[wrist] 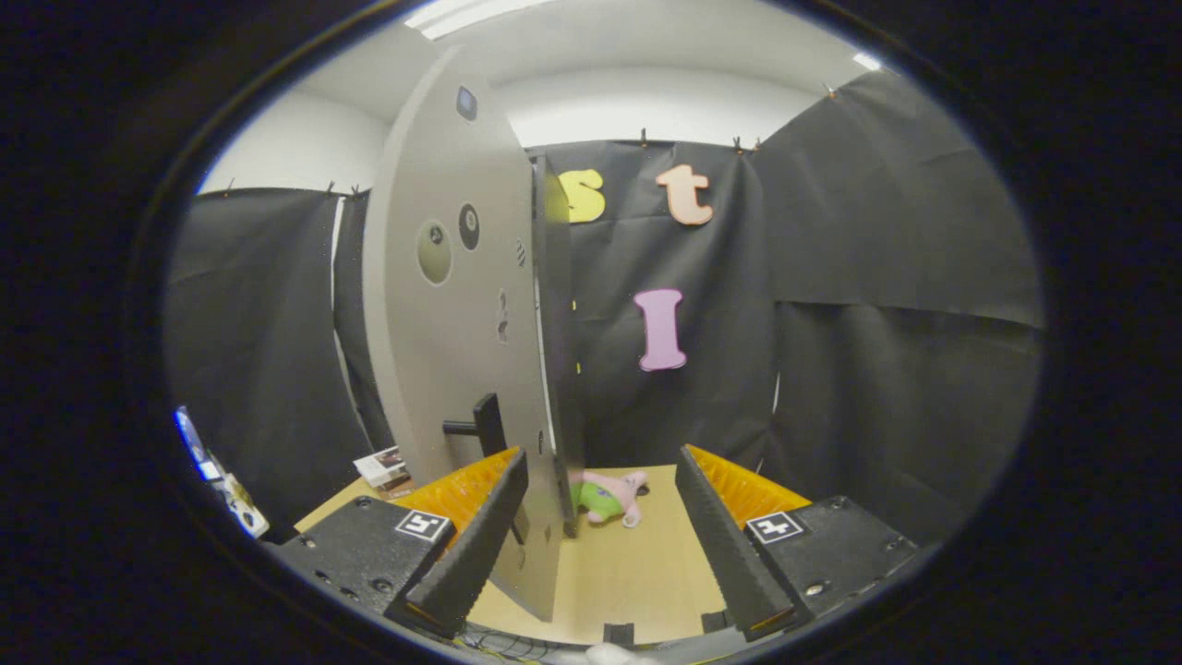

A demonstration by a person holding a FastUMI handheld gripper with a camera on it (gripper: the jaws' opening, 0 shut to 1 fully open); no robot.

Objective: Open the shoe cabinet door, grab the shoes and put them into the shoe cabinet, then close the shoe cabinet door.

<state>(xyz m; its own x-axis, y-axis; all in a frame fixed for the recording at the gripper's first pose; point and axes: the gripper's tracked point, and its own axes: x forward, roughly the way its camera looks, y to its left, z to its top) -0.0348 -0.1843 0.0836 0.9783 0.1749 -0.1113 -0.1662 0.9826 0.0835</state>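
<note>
The gripper (602, 531) stands spread, gripping nothing. The shoe cabinet door (452, 369) rises edge-on between its fingers, nearer the left one. A small pink-and-green shoe (608, 497) lies beyond on the wooden floor (637, 573).

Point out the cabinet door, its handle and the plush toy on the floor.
cabinet door (443, 351): gripper view, on its flat pale face, between the tongs' open fingers.
door handle (480, 427): gripper view, on the dark lever.
plush toy (609, 496): gripper view, on its body, lying beyond the fingers.
</note>
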